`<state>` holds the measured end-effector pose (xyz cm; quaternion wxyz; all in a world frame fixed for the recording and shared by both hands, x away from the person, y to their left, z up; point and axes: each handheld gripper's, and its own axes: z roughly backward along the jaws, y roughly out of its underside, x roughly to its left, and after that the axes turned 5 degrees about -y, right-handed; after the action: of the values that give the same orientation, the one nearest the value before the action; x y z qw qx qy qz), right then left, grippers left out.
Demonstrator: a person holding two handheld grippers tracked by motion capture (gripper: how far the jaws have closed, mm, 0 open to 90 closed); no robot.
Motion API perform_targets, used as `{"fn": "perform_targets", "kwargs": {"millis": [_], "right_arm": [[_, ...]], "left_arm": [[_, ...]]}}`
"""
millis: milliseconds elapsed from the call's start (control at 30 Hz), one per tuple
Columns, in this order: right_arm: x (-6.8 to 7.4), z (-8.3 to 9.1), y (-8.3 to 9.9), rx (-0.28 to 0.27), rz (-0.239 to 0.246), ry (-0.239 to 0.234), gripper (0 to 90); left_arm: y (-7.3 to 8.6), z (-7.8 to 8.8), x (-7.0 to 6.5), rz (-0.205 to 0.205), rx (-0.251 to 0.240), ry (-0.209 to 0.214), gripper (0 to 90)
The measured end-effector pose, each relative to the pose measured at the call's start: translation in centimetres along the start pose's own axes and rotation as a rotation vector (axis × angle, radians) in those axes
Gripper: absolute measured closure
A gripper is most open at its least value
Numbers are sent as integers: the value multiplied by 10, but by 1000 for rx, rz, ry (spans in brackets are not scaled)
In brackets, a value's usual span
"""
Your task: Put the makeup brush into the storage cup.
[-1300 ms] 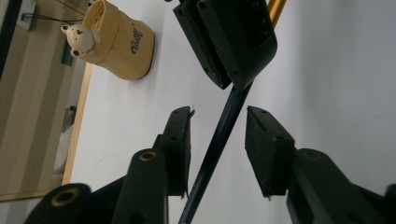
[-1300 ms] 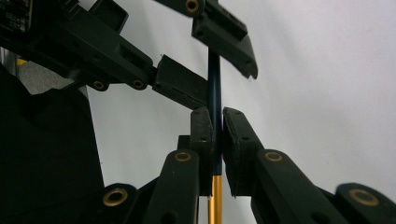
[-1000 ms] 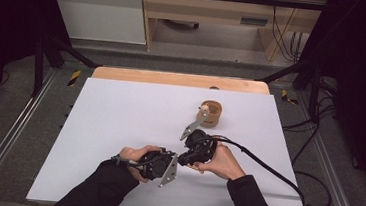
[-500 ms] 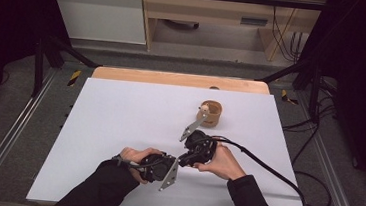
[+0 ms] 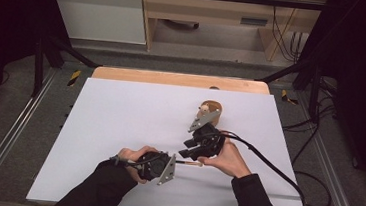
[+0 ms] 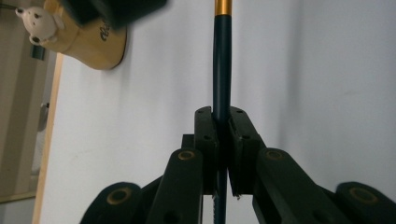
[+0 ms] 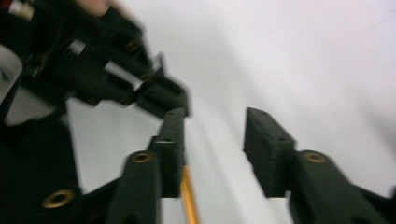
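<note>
A slim pen (image 6: 222, 60), dark blue in the barrel with a gold band toward its far end, lies level just above the white desk (image 5: 119, 117) near its front edge, clamped between the pads of the left tongs (image 5: 173, 163). In the left gripper view the two black jaws stand pressed on the barrel from either side. The right tongs (image 5: 190, 151), just beside at about two o'clock from the left pair, have just been opening: in the right gripper view their jaws stand apart, with the gold part of the pen (image 7: 189, 198) lying against the inner side of one jaw and clear of the other pad, so that grip looks released.

The pen appears light, stiff and smooth, likely to slip or swivel if pinched near an end; the middle of the barrel, across its width, looks the safest hold.

At one o'clock from the hands, farther up the desk, sits a tan wooden holder (image 5: 212, 110) topped by a small white animal figure (image 6: 37, 23). Dark lettering shows on the holder's side (image 6: 105, 35) but is too blurred to read. A black cable (image 5: 266, 163) trails off the right tongs toward four o'clock.
</note>
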<state>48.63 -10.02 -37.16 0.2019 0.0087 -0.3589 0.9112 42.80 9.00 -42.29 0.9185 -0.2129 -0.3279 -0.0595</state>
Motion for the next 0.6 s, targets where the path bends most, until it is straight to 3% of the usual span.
{"fn": "perform_targets", "kwargs": {"millis": [33,67,167,233,333,367,600], "right_arm": [[0,0,0,0,0,0,548],[-4,6,3,-51,-10,41,493],[-7,11,6,-82,-31,83,440],[-12,21,12,-156,-62,130,378],[-15,30,18,-218,-91,167,332],[-16,33,20,-240,-99,176,311],[-18,45,34,-317,-134,238,200]], "left_arm": [[0,0,0,0,0,0,835],[3,0,0,22,-2,10,836],[6,0,0,54,-4,10,836],[9,0,1,87,-4,18,835],[13,0,2,141,-8,24,835],[13,0,2,141,-8,24,835],[20,1,2,230,-15,22,835]]}}
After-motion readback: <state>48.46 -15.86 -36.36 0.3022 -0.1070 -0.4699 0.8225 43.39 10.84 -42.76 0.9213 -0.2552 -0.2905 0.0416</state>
